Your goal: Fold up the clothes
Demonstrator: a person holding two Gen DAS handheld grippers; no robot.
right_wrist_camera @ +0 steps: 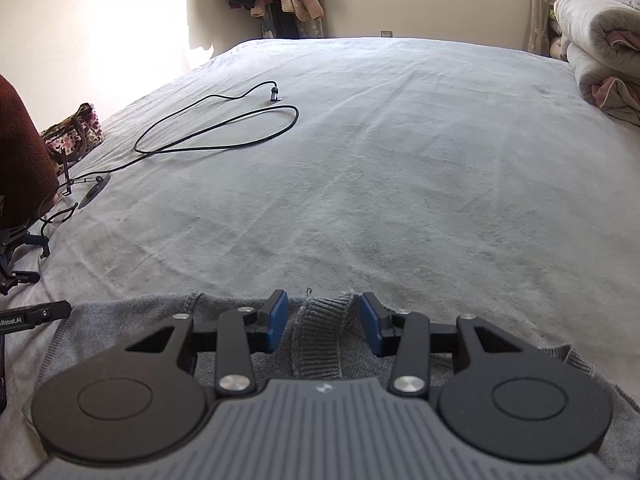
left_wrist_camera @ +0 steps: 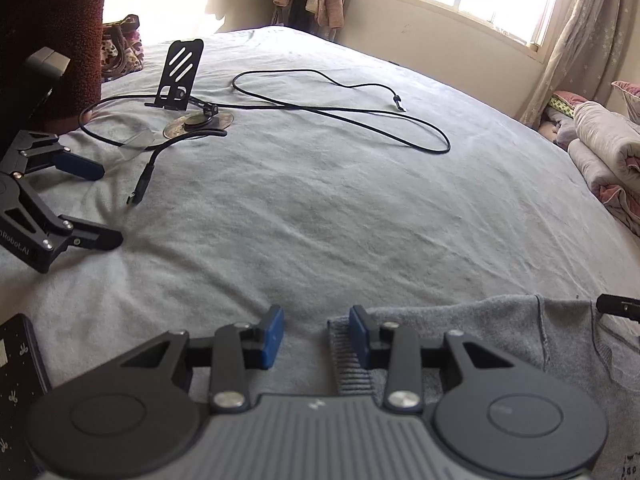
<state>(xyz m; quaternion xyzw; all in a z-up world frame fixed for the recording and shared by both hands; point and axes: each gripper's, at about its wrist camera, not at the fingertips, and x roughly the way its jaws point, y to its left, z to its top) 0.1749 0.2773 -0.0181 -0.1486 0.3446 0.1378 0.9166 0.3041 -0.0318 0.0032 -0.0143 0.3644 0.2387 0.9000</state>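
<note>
Left wrist: left gripper point(left_wrist_camera: 313, 336), jaws apart, nothing clamped, sat at the ribbed hem corner of a grey knit sweater point(left_wrist_camera: 500, 344) lying on the bed point(left_wrist_camera: 320, 208) (a spare gripper point(left_wrist_camera: 48, 200) and black cable point(left_wrist_camera: 340, 112) lay beyond). Right wrist: right gripper point(right_wrist_camera: 323, 322), jaws apart, straddled the ribbed cuff point(right_wrist_camera: 320, 336), pads not pressing. Sweater looked soft, light, floppy; best pinched at the ribbed edges.

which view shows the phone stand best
The left wrist view: the black phone stand stands upright and large on the bed, slots visible. In the right wrist view it sits small at the left edge, seen nearly edge-on.
</note>
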